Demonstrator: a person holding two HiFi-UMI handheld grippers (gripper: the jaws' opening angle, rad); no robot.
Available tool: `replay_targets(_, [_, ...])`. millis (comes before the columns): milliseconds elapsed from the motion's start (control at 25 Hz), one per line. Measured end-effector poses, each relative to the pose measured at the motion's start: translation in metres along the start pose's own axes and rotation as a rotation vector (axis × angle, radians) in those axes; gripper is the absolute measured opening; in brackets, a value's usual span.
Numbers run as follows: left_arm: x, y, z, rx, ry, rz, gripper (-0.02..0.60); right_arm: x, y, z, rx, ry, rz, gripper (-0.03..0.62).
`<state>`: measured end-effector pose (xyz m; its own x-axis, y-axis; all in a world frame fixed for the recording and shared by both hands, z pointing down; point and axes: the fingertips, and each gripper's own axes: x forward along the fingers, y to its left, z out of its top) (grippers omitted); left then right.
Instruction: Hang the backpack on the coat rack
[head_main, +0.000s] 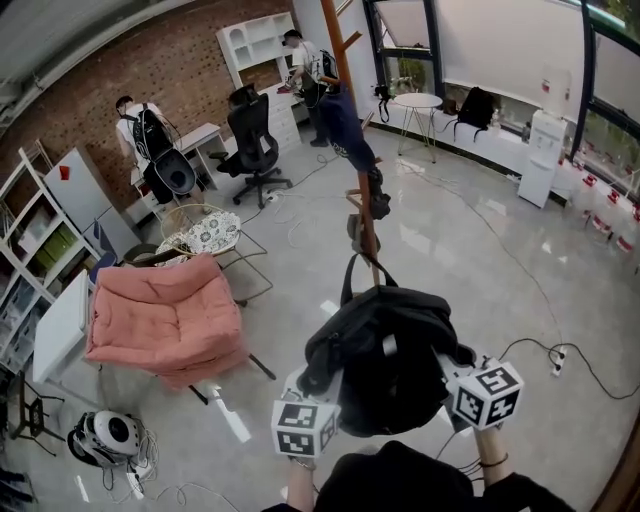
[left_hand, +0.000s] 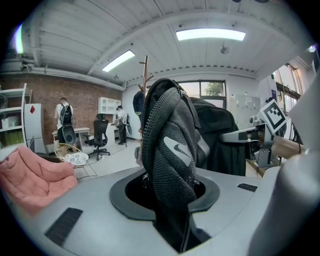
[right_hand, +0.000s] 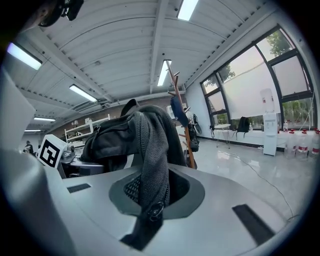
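1. Plainly, both claws had hold of the backpack (head_main: 385, 355). The left claw (left_hand: 170, 200) was clamped on a thick fold of black mesh padding, its jaws kept partly apart by the bulk. The right claw (right_hand: 150, 200) was pinched almost closed on a thinner knit strip with a small metal ring (right_hand: 155, 210) at its end.
2. The bag was slung between the two claws and bulged out just ahead of them, off the floor.
3. The coat rack (head_main: 365, 215) stood straight ahead of both claws, beyond the bag. The bag's top loop (head_main: 350, 280) rose in line with the pole; I could not tell whether it touched.
4. To my eye, the step in hand was carrying the bag up to a peg. Neither claw held the loop itself, so doing it well meant raising both claws together and keeping the loop upright and open.
5. A dark blue garment (head_main: 345, 120) hung high on the rack, and a black bag (head_main: 378, 200) hung nearer the claws, so I would have picked a bare peg.
6. I would also have kept both grips until the peg bore the weight, since a shove might tip the slim pole.
7. A pale swoosh-shaped logo (left_hand: 177, 149) showed on the mesh just beyond the left claw. Each claw's cube (head_main: 487, 392) carried square black-and-white markers. I could read no lettering anywhere.
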<state>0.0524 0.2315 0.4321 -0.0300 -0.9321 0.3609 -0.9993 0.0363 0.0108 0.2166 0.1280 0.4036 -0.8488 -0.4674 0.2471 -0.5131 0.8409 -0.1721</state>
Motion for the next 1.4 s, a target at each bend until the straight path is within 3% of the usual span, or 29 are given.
replay_targets(600, [0.049,0.049,-0.001,-0.057,0.053,0.031,0.132,0.078,-0.017,0.006,0.037,0.065,0.028,0.032])
replay_targets(1400, [0.186,0.171,0.029,-0.025,0.101,-0.122,0.132,0.229,-0.056,0.03,0.125,0.071,-0.127,0.032])
